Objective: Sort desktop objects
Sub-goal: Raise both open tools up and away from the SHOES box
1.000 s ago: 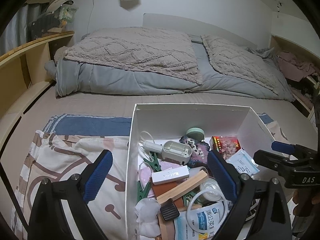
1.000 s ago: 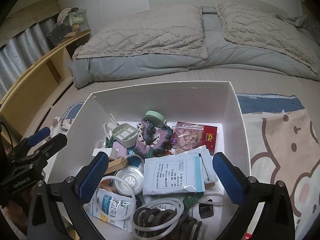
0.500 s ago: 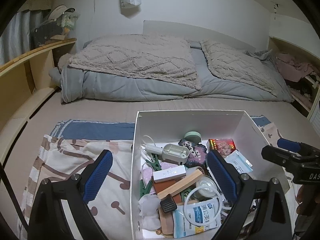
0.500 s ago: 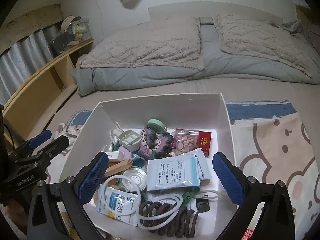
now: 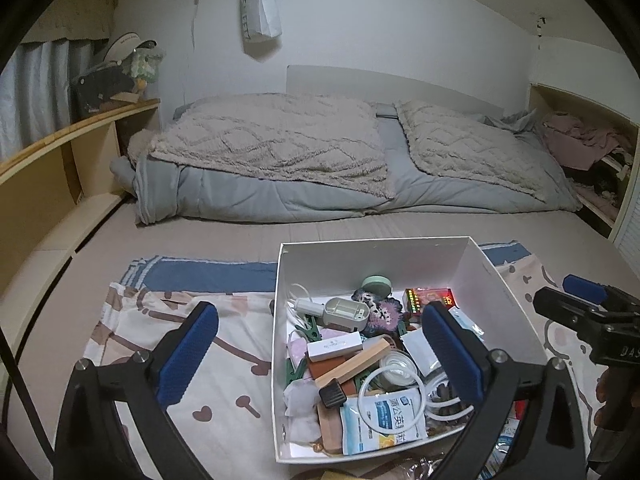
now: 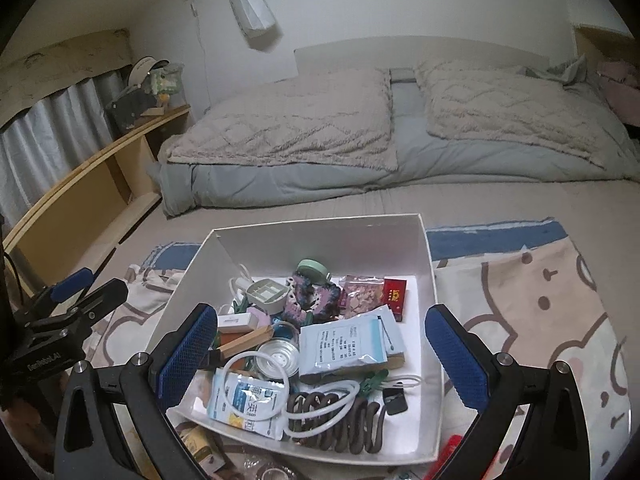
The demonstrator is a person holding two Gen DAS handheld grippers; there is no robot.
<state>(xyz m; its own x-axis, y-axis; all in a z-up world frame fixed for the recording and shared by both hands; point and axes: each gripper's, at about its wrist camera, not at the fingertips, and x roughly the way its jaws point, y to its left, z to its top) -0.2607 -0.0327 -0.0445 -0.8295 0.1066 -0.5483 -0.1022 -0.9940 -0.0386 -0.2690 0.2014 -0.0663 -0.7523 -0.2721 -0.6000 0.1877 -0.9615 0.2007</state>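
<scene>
Both the left gripper [image 5: 320, 354] and right gripper [image 6: 322, 354] are empty, the left's jaws having just spread wide. Between them the box [image 6: 320, 236] holds light clutter; the stiff wood block [image 5: 352, 364] looks easiest, pinched across its narrow sides

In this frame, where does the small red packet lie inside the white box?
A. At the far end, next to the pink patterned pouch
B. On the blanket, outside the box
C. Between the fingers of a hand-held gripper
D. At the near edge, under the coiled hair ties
A: the red packet lies at the far end of the white box, beside the pink patterned pouch.

One box [image 5: 496, 280], two pillows [image 5: 272, 140]
</scene>
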